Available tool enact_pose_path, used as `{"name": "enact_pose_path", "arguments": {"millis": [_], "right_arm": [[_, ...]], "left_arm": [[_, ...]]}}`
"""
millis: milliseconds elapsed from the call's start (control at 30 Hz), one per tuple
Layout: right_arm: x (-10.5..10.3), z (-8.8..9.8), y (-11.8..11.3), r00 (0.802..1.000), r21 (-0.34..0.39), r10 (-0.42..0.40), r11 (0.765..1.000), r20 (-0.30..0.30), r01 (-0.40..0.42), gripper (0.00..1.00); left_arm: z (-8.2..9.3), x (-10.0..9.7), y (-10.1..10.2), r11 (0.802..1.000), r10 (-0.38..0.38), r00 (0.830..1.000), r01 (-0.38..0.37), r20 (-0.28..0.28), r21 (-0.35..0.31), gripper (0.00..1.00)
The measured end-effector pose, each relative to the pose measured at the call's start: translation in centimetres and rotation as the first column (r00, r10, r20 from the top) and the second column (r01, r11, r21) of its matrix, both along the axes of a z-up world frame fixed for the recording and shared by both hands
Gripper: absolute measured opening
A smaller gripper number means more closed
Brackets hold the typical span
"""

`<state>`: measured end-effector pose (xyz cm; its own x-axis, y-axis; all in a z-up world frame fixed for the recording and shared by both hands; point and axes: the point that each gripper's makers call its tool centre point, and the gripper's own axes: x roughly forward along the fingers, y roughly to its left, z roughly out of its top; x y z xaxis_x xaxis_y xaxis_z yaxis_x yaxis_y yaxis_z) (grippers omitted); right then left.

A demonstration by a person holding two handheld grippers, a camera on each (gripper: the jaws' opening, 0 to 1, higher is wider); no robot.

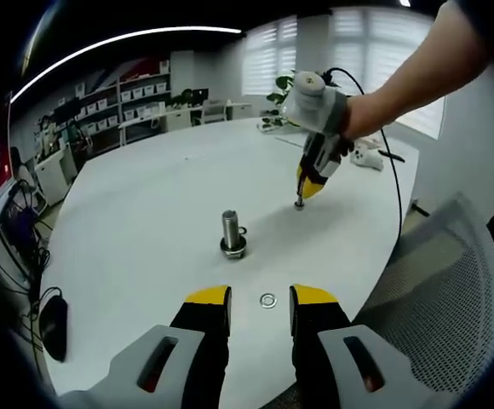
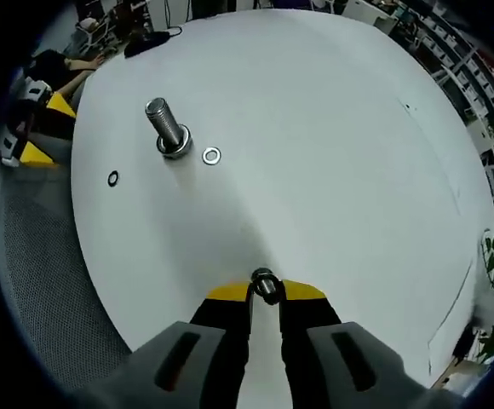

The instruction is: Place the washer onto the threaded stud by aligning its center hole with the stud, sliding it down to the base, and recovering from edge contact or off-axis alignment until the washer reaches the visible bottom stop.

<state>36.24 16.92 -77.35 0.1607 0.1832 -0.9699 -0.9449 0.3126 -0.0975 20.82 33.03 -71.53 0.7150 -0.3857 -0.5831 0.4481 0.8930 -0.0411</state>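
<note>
Washer (image 1: 268, 300) lay flat on white surface (image 1: 145, 221) between open left claw (image 1: 260, 300) tips, threaded stud (image 1: 232, 233) upright at its 11 o'clock, second washer (image 2: 211, 155) just beside stud, right claw (image 2: 266, 291) closed on small nut (image 2: 266, 285).

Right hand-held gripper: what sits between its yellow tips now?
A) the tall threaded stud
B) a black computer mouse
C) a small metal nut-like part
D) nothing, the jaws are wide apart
C: the right hand-held gripper is closed on a small metal part at its tips, while the stud stands apart on the white table.
</note>
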Motion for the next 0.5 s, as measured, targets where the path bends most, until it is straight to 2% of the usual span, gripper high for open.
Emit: {"name": "enact_pose_path", "arguments": {"millis": [500], "right_arm": [[-0.4, -1.8, -0.3, 0.999, -0.029, 0.015, 0.999, -0.031, -0.015, 0.14]], "left_arm": [[0.1, 0.1, 0.1, 1.0, 0.008, 1.0, -0.008, 0.0, 0.003, 0.25]]}}
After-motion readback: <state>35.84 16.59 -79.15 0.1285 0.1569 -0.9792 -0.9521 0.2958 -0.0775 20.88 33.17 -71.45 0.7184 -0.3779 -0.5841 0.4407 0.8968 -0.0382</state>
